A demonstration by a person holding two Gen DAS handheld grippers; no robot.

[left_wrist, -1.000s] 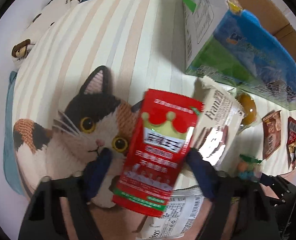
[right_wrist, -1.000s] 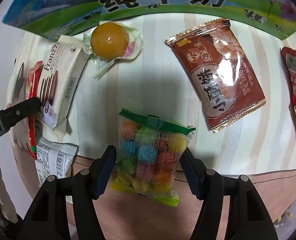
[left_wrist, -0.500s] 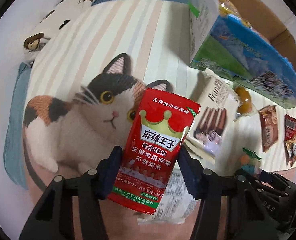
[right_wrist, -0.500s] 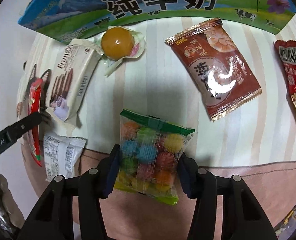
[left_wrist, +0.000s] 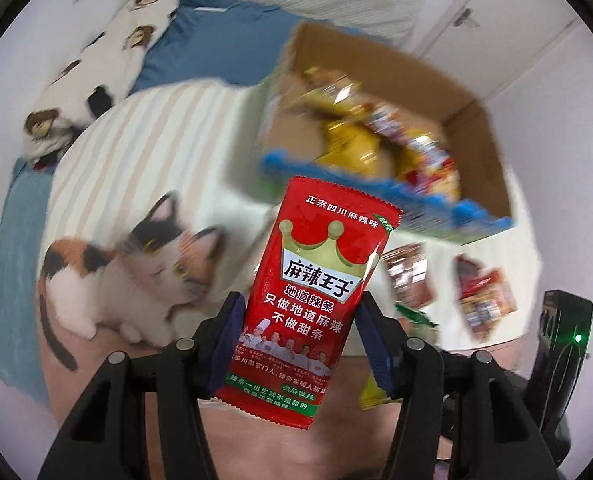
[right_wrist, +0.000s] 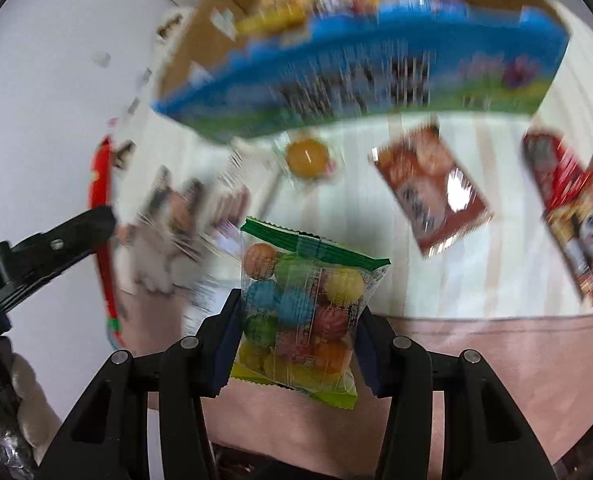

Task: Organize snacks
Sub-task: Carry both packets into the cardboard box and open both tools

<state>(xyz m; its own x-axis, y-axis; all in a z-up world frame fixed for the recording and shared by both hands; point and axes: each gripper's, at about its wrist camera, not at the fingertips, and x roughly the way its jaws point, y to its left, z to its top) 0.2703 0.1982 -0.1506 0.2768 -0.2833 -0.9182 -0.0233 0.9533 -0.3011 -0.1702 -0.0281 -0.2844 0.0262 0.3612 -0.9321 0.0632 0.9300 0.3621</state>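
While both packets are held aloft, the red packet (left_wrist: 316, 300) is clamped between the left gripper (left_wrist: 296, 344) fingers; the right gripper (right_wrist: 294, 344) is closing on the candy bag (right_wrist: 304, 316). Either could be dropped short of the box (left_wrist: 468, 120) if the slick foil slips.

A striped blanket (left_wrist: 148, 140) printed with a calico cat (left_wrist: 136, 276) covers the bed. Beside it lies a blue sheet (left_wrist: 216, 36), and a long white pillow (left_wrist: 96, 60) patterned with bear faces rests along its far edge.
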